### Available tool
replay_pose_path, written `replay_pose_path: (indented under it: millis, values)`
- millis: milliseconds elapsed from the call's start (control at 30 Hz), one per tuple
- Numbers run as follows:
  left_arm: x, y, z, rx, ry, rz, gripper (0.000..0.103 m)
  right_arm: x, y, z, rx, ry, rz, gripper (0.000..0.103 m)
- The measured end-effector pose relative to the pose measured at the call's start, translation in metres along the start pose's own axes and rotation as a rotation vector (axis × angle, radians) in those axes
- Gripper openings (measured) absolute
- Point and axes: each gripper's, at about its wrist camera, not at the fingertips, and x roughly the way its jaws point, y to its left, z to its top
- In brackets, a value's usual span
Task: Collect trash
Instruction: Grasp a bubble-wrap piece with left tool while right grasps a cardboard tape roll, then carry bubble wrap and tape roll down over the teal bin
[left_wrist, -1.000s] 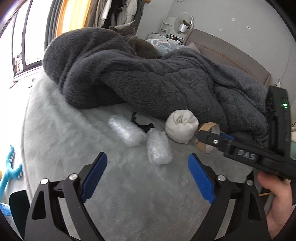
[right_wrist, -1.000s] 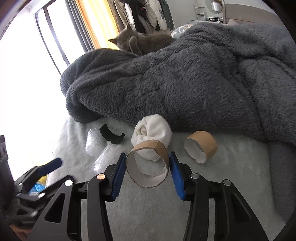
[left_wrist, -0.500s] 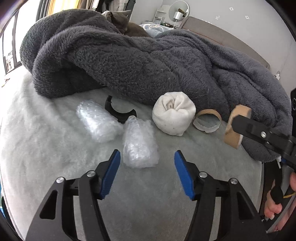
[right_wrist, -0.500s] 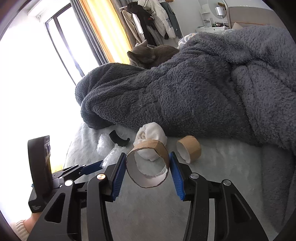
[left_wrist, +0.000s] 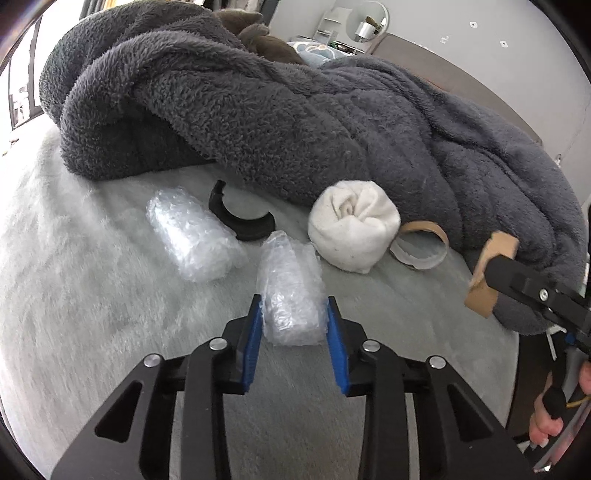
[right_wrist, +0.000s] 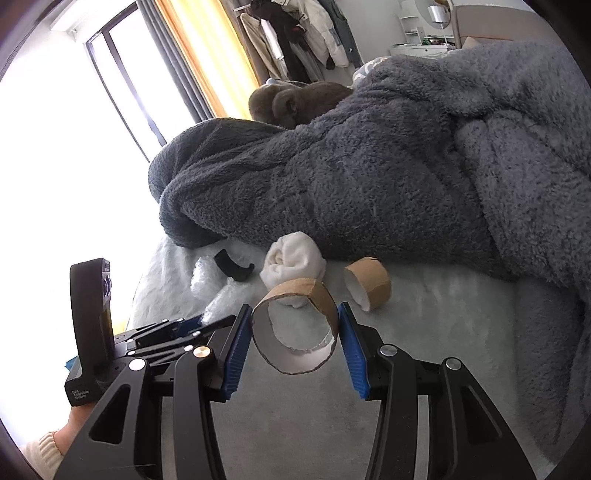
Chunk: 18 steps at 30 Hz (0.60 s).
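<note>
My left gripper (left_wrist: 293, 314) is closed around a wad of clear bubble wrap (left_wrist: 290, 291) lying on the pale furry bed cover (left_wrist: 92, 314); its blue pads touch both sides. A second bubble wrap wad (left_wrist: 192, 236) lies to its left. My right gripper (right_wrist: 293, 332) is shut on a brown cardboard tape ring (right_wrist: 295, 328) and holds it above the bed; it also shows in the left wrist view (left_wrist: 491, 273). Another cardboard ring (right_wrist: 367, 282) (left_wrist: 419, 245) lies by a rolled white cloth (left_wrist: 352, 225) (right_wrist: 291, 267). A black curved plastic piece (left_wrist: 240, 221) lies behind the wads.
A big dark grey fleece blanket (left_wrist: 295, 122) is heaped across the bed behind the items, with a grey cat (right_wrist: 295, 101) lying on top. A bright window (right_wrist: 74, 147) is at the left. Clothes hang in the far background.
My left gripper moved forward and closed its jaws around the nearer bubble wrap wad. My right gripper drew back and to the right, still holding the cardboard ring.
</note>
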Motion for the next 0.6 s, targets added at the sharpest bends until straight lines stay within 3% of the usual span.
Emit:
replay_pose_path:
  millis: [367,600]
  values:
    - [-0.036,0.003,-0.018,0.088,0.050,-0.037,0.035,0.012,0.038,0.005,-0.051,0.023,0.058,0.048]
    - [-0.071,0.032,-0.027,0.059,0.045,-0.026,0.035,0.028,0.081,0.009,-0.105,0.033,0.093,0.048]
